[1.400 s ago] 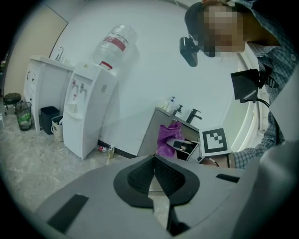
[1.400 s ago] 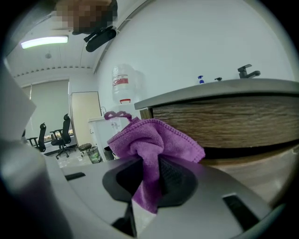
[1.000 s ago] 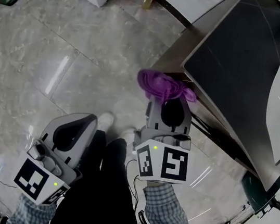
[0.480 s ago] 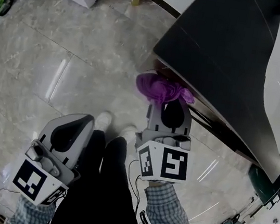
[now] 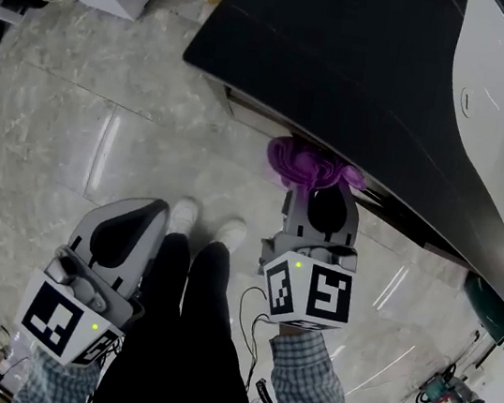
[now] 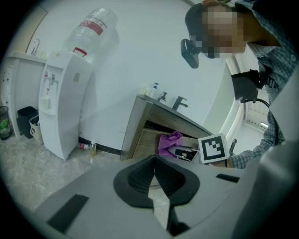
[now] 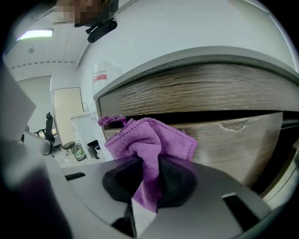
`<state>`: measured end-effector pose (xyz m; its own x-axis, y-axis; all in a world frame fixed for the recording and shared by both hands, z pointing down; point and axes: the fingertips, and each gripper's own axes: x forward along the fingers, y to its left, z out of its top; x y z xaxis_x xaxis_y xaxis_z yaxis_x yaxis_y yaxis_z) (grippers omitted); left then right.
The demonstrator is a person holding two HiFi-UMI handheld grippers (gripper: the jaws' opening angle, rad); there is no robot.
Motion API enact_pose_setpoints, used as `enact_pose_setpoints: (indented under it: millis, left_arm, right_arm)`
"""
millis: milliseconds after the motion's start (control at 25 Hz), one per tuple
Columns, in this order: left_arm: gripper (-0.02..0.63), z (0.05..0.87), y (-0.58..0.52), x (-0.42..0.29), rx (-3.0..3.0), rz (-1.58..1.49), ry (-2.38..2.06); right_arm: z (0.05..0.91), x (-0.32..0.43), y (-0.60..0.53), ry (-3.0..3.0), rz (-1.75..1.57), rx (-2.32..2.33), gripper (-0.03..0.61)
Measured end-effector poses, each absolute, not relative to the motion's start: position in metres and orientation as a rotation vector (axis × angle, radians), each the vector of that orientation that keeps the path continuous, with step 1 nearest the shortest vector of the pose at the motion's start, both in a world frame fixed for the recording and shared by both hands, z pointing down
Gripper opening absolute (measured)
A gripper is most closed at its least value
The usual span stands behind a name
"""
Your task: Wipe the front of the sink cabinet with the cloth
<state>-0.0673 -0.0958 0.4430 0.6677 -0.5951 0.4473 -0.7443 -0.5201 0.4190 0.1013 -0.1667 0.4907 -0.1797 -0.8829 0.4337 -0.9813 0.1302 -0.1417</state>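
Right gripper [image 7: 148, 176]: clenched on the cloth [image 7: 149, 136] and aimed at the sink cabinet front [image 7: 224, 91], likely to press the bunch on it.
Cloth: pinched between the jaws, bulging past their tips, just beside the front; contact unclear.
Left gripper [image 6: 155, 173]: jaws together, empty, parked low left.

Our head view looks steeply down on sink cabinet [image 5: 350, 60] & floor [image 5: 57, 117]. Left gripper view faces that cabinet from further off; right gripper view v. close to its front.
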Motion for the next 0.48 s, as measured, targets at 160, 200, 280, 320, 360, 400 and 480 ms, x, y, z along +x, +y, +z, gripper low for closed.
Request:
enact_pose_setpoints:
  millis: [160, 200, 280, 320, 360, 400, 480]
  left_arm:
    - [0.011, 0.446, -0.092, -0.048, 2.311, 0.351, -0.980]
    - [0.011, 0.447, -0.092, -0.043, 2.315, 0.357, -0.968]
    - [0.011, 0.448, -0.090, -0.033, 2.323, 0.367, -0.949]
    - [0.011, 0.449, -0.090, -0.028, 2.326, 0.369, -0.942]
    - [0.011, 0.449, -0.090, -0.023, 2.329, 0.370, -0.936]
    - [0.011, 0.449, -0.089, -0.019, 2.332, 0.371, -0.931]
    - [0.011, 0.450, -0.088, -0.012, 2.338, 0.374, -0.920]
  right_arm:
    - [0.494, 0.137, -0.158, -2.098, 0.581, 1.900, 0.074]
    - [0.495, 0.147, -0.156, -2.080, 0.581, 1.917, 0.074]
    - [0.498, 0.166, -0.151, -2.041, 0.585, 1.951, 0.074]
    - [0.499, 0.175, -0.149, -2.025, 0.586, 1.964, 0.074]
    - [0.500, 0.183, -0.147, -2.011, 0.585, 1.974, 0.074]
    - [0.501, 0.190, -0.145, -1.998, 0.585, 1.984, 0.074]
    - [0.502, 0.204, -0.141, -1.974, 0.585, 2.003, 0.074]
